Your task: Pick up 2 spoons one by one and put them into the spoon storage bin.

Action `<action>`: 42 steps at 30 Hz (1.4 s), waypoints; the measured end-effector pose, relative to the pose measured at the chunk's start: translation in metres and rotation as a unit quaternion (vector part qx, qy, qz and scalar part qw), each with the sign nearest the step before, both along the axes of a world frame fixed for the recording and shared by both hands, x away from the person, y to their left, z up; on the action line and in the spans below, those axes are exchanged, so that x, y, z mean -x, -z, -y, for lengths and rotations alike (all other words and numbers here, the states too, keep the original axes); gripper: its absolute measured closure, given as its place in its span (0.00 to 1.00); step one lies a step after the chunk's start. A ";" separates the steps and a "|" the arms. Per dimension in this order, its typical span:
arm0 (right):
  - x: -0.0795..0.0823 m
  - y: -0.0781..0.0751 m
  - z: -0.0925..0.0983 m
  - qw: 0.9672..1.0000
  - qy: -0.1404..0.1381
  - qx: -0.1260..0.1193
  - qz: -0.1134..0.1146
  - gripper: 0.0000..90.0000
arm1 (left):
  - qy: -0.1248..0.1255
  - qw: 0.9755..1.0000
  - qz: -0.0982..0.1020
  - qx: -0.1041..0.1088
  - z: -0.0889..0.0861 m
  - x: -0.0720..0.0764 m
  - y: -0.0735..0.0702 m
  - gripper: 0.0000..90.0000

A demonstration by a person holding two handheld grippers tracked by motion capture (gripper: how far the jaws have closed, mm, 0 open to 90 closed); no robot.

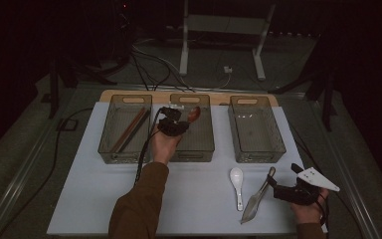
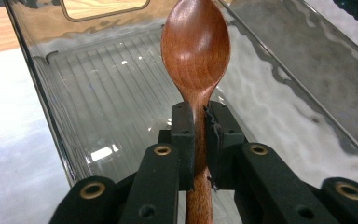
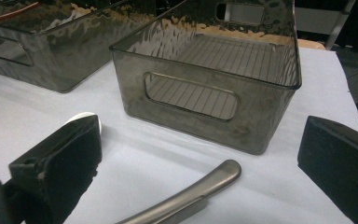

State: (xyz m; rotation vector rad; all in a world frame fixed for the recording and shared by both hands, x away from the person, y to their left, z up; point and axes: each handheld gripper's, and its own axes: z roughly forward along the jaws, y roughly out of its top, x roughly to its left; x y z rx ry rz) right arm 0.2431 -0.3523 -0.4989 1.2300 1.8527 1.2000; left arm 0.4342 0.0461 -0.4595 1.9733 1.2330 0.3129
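The worktop (image 1: 94, 199) carries a white sheet with three smoky clear bins in a row at twelve o'clock. The left bin (image 1: 110, 149) holds chopsticks (image 1: 131, 128); the right bin (image 1: 256, 152) sits toward one o'clock. Over the middle bin (image 1: 199, 144), the left hand-held gripper (image 1: 178, 114) pinches a brown wooden spoon (image 2: 196, 46) by its neck, bowl tipped forward inside the bin walls. At five o'clock, the right hand-held gripper (image 1: 278, 189) has its jaws spread either side of the handle end of metal tongs (image 1: 258, 196) lying flat. A white ceramic spoon (image 1: 237, 181) lies just beside the tongs.
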 end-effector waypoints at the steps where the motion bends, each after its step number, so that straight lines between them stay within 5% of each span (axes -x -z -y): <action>1: 0.000 0.000 0.000 1.000 0.000 0.000 0.000 0.00 | -0.005 1.000 0.002 0.014 -0.001 0.000 0.001 0.88; 3: 0.000 0.000 0.000 1.000 0.000 0.000 0.000 0.00 | 0.003 0.999 0.000 0.039 -0.004 -0.001 0.001 0.67; 5: 0.000 0.000 0.001 1.000 0.000 0.000 0.000 0.00 | -0.008 0.999 0.013 0.039 -0.006 0.001 -0.001 0.50; 11: 0.000 0.000 0.000 1.000 0.000 0.001 0.000 0.00 | -0.011 0.996 0.015 0.083 -0.019 0.003 -0.008 0.37; 23: 0.000 0.000 0.000 1.000 0.001 0.001 -0.001 0.00 | -0.011 0.995 0.044 0.094 -0.049 0.021 -0.025 0.02; 27: 0.000 0.000 0.000 1.000 0.000 0.002 -0.002 0.00 | -0.020 0.993 0.054 0.105 -0.062 0.028 -0.028 0.01; 34: 0.000 0.001 0.000 1.000 0.001 0.003 -0.003 0.00 | -0.007 0.994 0.066 0.089 -0.078 0.042 -0.033 0.01; 42: 0.000 0.001 0.000 1.000 0.002 0.003 -0.004 0.00 | 0.000 0.992 0.084 0.094 -0.099 0.065 -0.037 0.01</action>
